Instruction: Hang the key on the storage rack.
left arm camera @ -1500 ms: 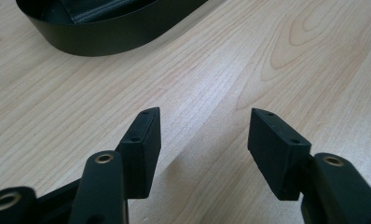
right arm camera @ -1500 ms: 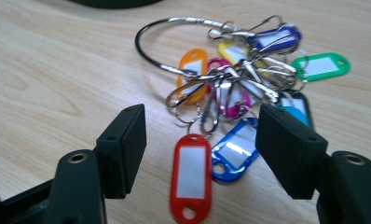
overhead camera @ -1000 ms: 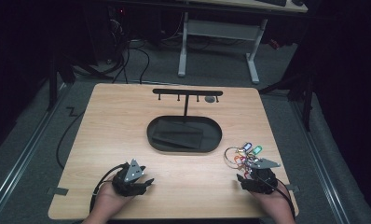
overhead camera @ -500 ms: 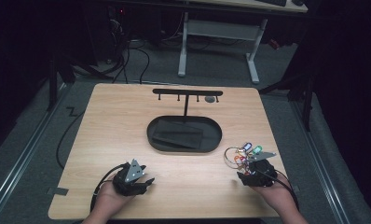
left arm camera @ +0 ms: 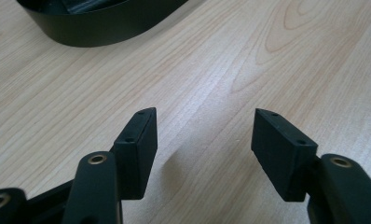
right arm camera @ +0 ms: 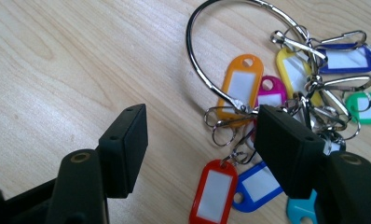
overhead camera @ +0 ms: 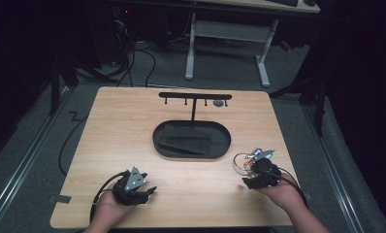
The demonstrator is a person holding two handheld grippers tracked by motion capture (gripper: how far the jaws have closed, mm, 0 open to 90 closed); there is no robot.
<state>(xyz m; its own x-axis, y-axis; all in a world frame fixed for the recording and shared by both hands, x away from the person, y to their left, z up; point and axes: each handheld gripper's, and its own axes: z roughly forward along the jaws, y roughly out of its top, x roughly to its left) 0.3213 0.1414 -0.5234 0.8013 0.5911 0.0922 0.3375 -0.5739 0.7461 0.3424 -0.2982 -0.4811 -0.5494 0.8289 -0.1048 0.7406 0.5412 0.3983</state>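
Wood desk (overhead camera: 133,131), dim room: key-tag bunch on wire ring (right arm camera: 286,88) lower right of high view, just ahead of right tongs (right arm camera: 200,133), wide apart, empty; left tongs (left arm camera: 200,140) likewise; advise pinching ring, not tags.

One key ring (right arm camera: 211,70), eight tags (right arm camera: 242,86)

Two hand-held black grippers with bare forearms behind them

The left gripper (overhead camera: 133,187) is matte black and carries a grey three-cornered plate with small dark holes; a black cable loops from its rear. The right gripper (overhead camera: 260,174) is black too, with a thin cable trailing back. Their fingers (left arm camera: 138,149) are flat rectangular blocks with small screw holes, hinged on arms with brass-coloured pivot bushings. No sleeves show.
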